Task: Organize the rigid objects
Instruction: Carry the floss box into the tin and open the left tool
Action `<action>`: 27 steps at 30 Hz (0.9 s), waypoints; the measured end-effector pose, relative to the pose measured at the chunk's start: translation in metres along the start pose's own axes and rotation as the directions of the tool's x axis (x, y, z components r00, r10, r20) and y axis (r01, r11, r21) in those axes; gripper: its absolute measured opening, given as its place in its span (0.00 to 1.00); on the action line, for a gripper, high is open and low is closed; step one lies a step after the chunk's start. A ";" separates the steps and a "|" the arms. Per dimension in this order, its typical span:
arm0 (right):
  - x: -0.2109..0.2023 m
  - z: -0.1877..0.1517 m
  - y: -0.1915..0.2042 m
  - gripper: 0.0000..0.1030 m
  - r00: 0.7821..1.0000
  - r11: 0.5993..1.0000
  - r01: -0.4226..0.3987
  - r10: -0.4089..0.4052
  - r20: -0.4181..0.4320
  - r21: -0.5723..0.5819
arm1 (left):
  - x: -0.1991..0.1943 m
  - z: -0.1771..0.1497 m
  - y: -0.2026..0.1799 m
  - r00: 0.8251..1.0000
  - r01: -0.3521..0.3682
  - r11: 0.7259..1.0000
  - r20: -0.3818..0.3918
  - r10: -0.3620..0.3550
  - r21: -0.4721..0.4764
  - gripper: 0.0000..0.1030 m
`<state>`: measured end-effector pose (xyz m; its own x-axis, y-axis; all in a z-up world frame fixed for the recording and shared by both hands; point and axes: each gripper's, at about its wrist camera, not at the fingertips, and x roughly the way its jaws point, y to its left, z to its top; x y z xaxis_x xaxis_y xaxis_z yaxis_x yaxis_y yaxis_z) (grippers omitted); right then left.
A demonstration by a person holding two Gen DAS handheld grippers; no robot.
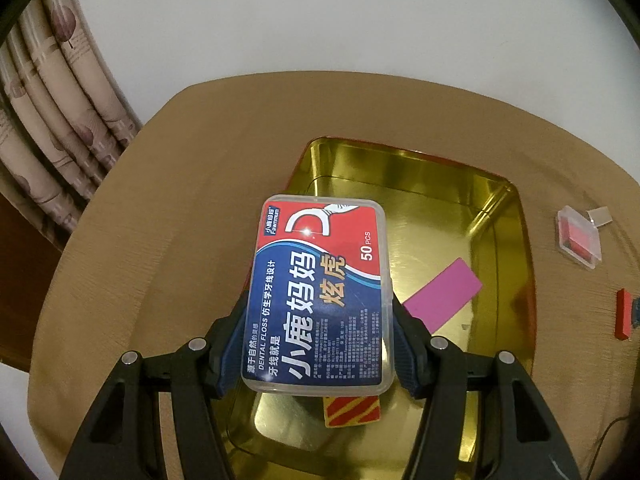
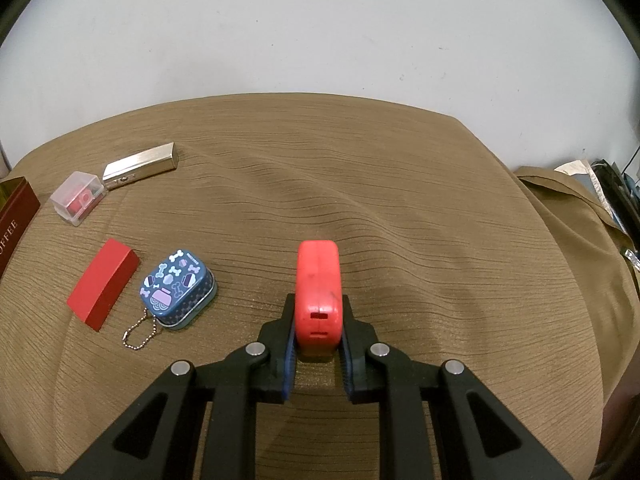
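My left gripper [image 1: 318, 316] is shut on a clear dental floss box [image 1: 320, 292] with a red and blue label, held above the near left part of a gold tin tray [image 1: 500, 220]. In the tray lie a pink card [image 1: 444, 294] and a red and yellow striped piece [image 1: 352, 411], partly hidden under the box. My right gripper [image 2: 318, 320] is shut on a red plastic case [image 2: 319, 292], which stands on edge just above the brown tablecloth [image 2: 360, 200].
Left of the right gripper lie a blue patterned tin with a ball chain [image 2: 178, 286], a red block [image 2: 103, 284], a small clear box with red parts [image 2: 79, 198] and a silver bar [image 2: 140, 166]. A dark red coffee box [image 2: 14, 216] sits at the far left edge.
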<state>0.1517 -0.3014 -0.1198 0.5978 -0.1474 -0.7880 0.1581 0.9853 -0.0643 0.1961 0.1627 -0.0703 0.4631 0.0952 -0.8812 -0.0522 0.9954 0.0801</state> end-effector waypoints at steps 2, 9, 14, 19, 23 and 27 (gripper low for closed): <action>0.000 0.000 0.000 0.17 1.000 1.000 0.000 0.000 0.000 0.000 | 0.002 -0.001 0.002 1.000 0.009 1.000 -0.003 -0.009 0.002 0.55; 0.000 0.000 0.000 0.17 1.000 1.000 0.000 0.000 0.000 -0.002 | 0.007 -0.004 0.002 1.000 0.007 1.000 -0.008 -0.007 0.006 0.55; 0.001 0.001 0.000 0.17 1.000 1.000 0.002 -0.002 0.000 -0.005 | 0.009 -0.005 0.002 1.000 0.016 1.000 -0.012 -0.016 0.007 0.55; 0.001 0.001 0.000 0.17 1.000 1.000 0.003 -0.003 -0.001 -0.007 | 0.009 -0.005 0.007 0.999 0.036 0.999 -0.017 -0.036 0.002 0.57; 0.001 0.001 0.000 0.17 1.000 1.000 0.004 -0.004 -0.001 -0.010 | 0.001 -0.005 0.009 0.999 0.043 0.999 0.009 -0.043 0.008 0.59; 0.000 0.001 0.001 0.17 1.000 1.000 0.006 -0.006 0.000 -0.013 | -0.011 -0.008 0.011 0.999 0.045 0.999 0.027 -0.045 0.008 0.61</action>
<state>0.1527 -0.3009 -0.1188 0.5965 -0.1533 -0.7878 0.1515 0.9854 -0.0771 0.1837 0.1723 -0.0635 0.4889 0.0502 -0.8709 -0.0239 0.9987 0.0441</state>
